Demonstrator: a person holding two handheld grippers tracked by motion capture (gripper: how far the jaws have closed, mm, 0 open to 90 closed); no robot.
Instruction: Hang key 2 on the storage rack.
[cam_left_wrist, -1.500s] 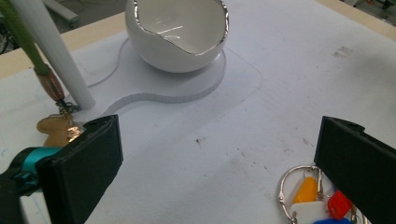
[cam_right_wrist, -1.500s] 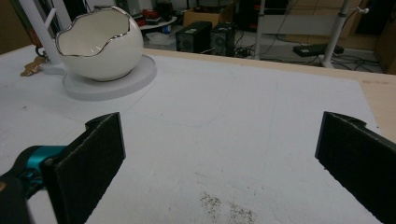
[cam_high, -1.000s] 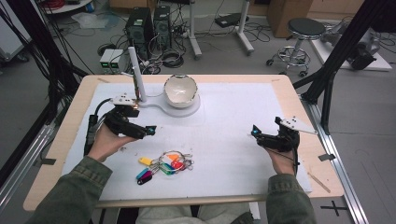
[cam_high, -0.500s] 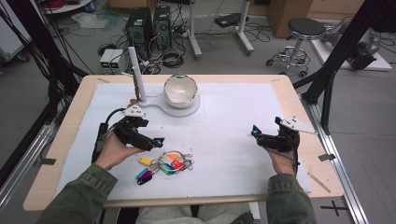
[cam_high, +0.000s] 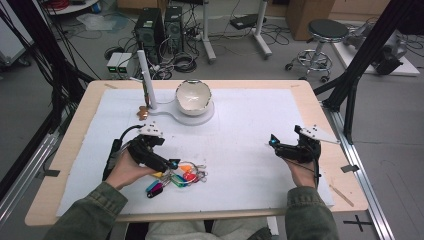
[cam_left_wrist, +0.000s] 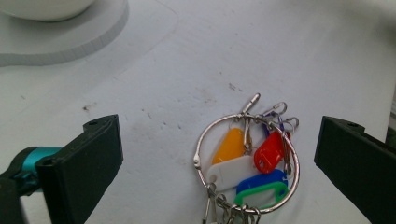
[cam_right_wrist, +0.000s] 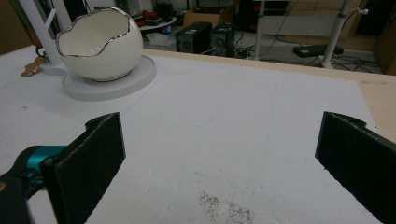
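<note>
A metal key ring (cam_high: 182, 175) with several coloured tags lies on the white mat near the front edge. In the left gripper view the key ring (cam_left_wrist: 247, 158) shows orange, red, white, blue and green tags, flat between the two jaws. My left gripper (cam_high: 170, 162) hovers just over its left side, open, jaws wide apart and touching nothing (cam_left_wrist: 219, 133). My right gripper (cam_high: 272, 141) rests open at the right side of the mat, jaws pointing left over bare mat (cam_right_wrist: 219, 133).
A white egg-shaped bowl (cam_high: 193, 95) with a silver rim sits on a white base (cam_high: 197, 119) at the back middle, beside an upright post (cam_high: 144, 80). A small brown object (cam_high: 143, 113) lies at the post's foot. The bowl (cam_right_wrist: 100, 44) is far left in the right gripper view.
My left gripper has moved right and toward the front edge, down to the key ring. The right gripper has stayed where it was.
</note>
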